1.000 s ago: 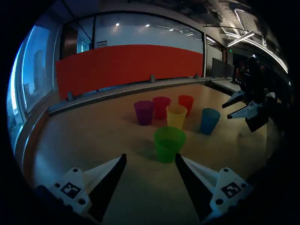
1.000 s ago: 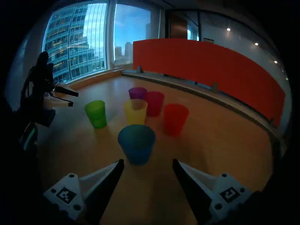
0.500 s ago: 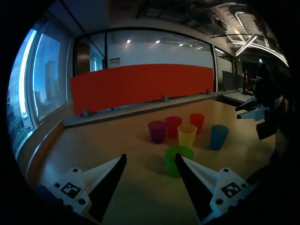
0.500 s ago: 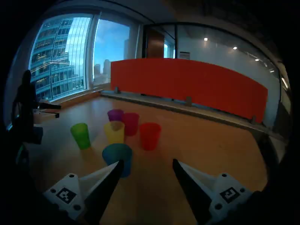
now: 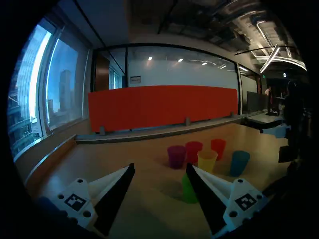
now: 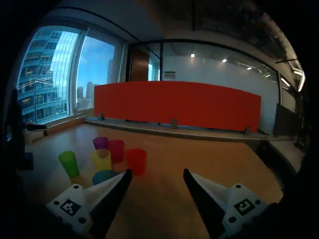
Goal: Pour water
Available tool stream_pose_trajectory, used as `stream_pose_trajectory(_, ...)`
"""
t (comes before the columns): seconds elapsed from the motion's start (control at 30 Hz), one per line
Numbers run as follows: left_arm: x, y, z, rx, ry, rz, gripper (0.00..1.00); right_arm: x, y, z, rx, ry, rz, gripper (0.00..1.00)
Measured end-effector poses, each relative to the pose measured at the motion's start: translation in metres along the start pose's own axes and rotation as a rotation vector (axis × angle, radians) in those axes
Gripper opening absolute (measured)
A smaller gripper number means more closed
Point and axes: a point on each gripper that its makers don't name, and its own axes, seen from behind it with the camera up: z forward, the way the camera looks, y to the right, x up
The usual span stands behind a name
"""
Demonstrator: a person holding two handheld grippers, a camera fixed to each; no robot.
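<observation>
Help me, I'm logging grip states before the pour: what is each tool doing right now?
Left tool: open, holding nothing.
Right tool: open, holding nothing.

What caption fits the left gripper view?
Open gripper faces six coloured cups on a wooden table.

left gripper [image 5: 159,165]: two wedge fingers [image 5: 113,187], white outer shells, black inner faces, tapering to sharp tips. Behind each jaw sits a white block [image 5: 63,199] carrying a square black-and-white marker [image 5: 75,201], with small dark screw holes [image 5: 84,214] round it (count per block hard to tell). right gripper [image 6: 156,171]: same build, white over black, same marker behind each jaw.
</observation>
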Motion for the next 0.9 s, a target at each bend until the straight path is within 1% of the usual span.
stream_pose_trajectory(0.07,0.007,0.001,0.001,0.006,0.027,-0.018,0.96,0.002,0.005,0.001,-0.030,0.020,0.009,1.00)
stream_pose_trajectory(0.2,0.016,0.003,0.001,0.012,0.066,-0.036,0.96,0.009,0.013,0.001,-0.079,0.055,0.023,1.00)
stream_pose_trajectory(0.37,0.019,0.001,0.004,0.034,0.083,-0.030,0.96,0.023,0.021,0.000,-0.143,0.118,0.031,1.00)
stream_pose_trajectory(0.57,0.025,-0.005,0.003,0.072,0.108,-0.011,0.96,0.040,0.024,-0.005,-0.190,0.180,0.035,1.00)
stream_pose_trajectory(0.9,0.030,-0.011,0.001,0.120,0.137,-0.014,0.96,0.049,0.035,-0.011,-0.277,0.233,0.009,1.00)
